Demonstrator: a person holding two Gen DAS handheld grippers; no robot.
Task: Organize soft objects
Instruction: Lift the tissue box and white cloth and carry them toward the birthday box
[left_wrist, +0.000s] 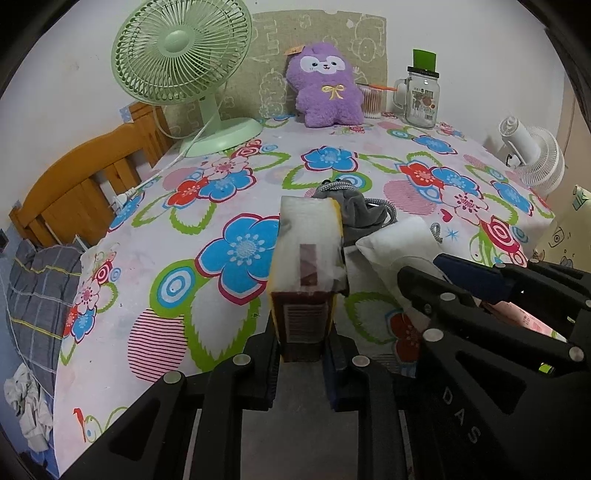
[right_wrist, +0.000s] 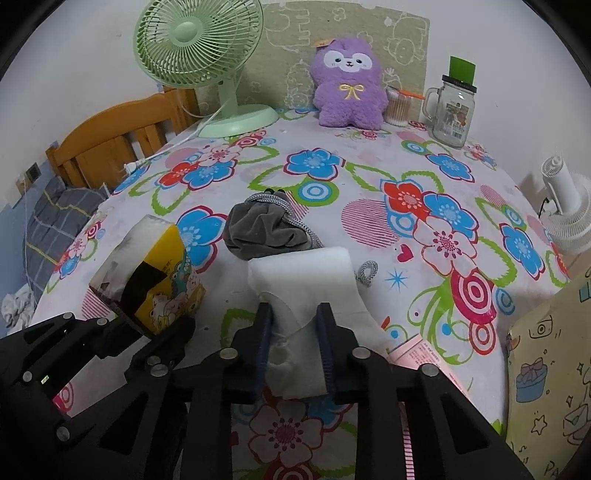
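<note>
My left gripper (left_wrist: 301, 354) is shut on the near end of a yellow and brown tissue pack (left_wrist: 304, 273), which tilts up above the flowered tablecloth (left_wrist: 184, 229). In the right wrist view the same pack (right_wrist: 147, 280) shows at the left, in the left gripper (right_wrist: 147, 326). My right gripper (right_wrist: 295, 343) is shut on a soft white pack (right_wrist: 303, 284), its blue pads pressing in both sides. A crumpled grey drawstring pouch (right_wrist: 264, 230) lies just beyond both packs. A purple plush toy (right_wrist: 347, 85) sits upright at the far edge.
A green desk fan (right_wrist: 199, 44) stands far left, its cord trailing off the table. A glass mug jar (right_wrist: 452, 110) and a cotton swab box (right_wrist: 399, 109) stand far right. A pink packet (right_wrist: 424, 356) lies beside my right gripper. A white fan (right_wrist: 569, 218) and a wooden bed frame (right_wrist: 114, 140) flank the table.
</note>
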